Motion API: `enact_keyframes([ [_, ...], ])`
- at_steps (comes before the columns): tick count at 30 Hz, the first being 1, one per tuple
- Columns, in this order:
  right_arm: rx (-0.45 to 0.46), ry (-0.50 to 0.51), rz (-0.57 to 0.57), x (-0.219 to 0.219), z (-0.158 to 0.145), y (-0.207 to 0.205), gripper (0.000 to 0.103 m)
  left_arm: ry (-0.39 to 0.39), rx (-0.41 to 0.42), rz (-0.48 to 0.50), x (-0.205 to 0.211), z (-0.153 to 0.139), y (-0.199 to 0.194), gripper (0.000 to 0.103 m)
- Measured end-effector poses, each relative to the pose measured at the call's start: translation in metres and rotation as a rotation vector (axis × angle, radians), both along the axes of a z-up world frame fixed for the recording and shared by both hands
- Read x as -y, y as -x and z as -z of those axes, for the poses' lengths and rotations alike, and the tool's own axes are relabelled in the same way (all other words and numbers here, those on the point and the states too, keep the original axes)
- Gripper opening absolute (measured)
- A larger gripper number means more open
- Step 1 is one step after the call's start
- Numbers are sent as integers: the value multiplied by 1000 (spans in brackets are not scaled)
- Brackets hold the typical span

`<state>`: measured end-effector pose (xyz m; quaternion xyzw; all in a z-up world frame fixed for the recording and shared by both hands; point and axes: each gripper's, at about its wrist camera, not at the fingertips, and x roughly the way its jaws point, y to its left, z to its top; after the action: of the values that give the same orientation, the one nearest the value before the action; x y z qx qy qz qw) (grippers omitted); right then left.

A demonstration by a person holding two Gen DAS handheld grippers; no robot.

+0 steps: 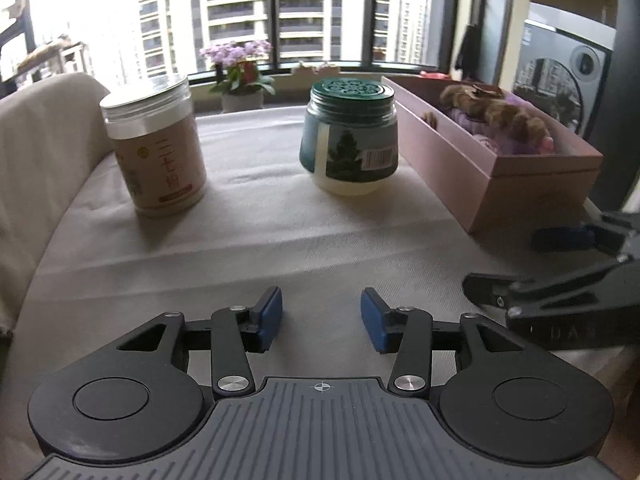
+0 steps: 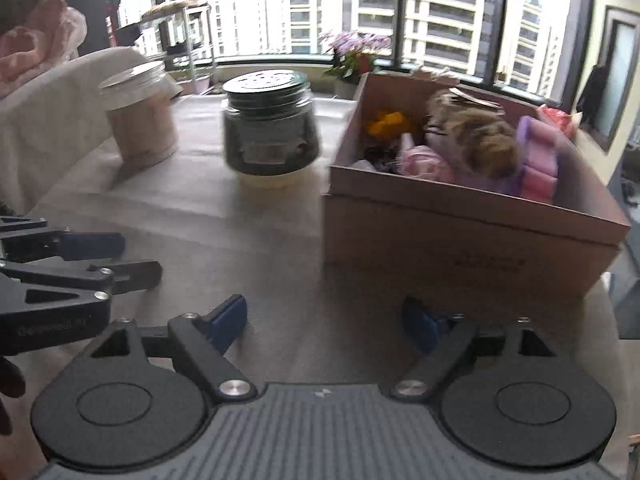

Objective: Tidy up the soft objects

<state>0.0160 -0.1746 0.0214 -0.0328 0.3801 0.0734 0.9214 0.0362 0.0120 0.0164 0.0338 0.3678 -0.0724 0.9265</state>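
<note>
A pink cardboard box (image 1: 532, 184) (image 2: 460, 240) stands on the right of the cloth-covered table and holds several soft things: a brown furry toy (image 1: 508, 114) (image 2: 476, 136), pink and purple plush pieces (image 2: 536, 160) and something orange (image 2: 386, 122). My left gripper (image 1: 321, 322) is open and empty, low over the cloth near the front edge. My right gripper (image 2: 326, 322) is open and empty, just in front of the box. Each gripper shows from the side in the other's view (image 1: 560, 264) (image 2: 76, 260).
A tan jar with a clear lid (image 1: 154, 148) (image 2: 140, 114) stands at the left. A green-lidded jar with a tree label (image 1: 350, 136) (image 2: 272, 132) stands in the middle. A flower pot (image 1: 240, 76) is on the sill behind. A draped chair (image 1: 36, 140) is at the left.
</note>
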Motion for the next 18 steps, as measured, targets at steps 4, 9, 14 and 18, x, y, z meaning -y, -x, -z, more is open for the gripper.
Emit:
enact_keyframes([
  [4, 20, -9, 78, 8, 2, -1, 101, -13, 49, -19, 12, 4, 4, 48],
  [9, 66, -7, 121, 5, 7, 3, 103, -4, 104, -52, 18, 8, 10, 48],
  [14, 83, -5, 130, 4, 11, 2, 103, 8, 106, -58, 15, 7, 10, 48],
  [18, 83, -12, 121, 7, 10, 4, 103, 9, 106, -58, 15, 7, 10, 48],
])
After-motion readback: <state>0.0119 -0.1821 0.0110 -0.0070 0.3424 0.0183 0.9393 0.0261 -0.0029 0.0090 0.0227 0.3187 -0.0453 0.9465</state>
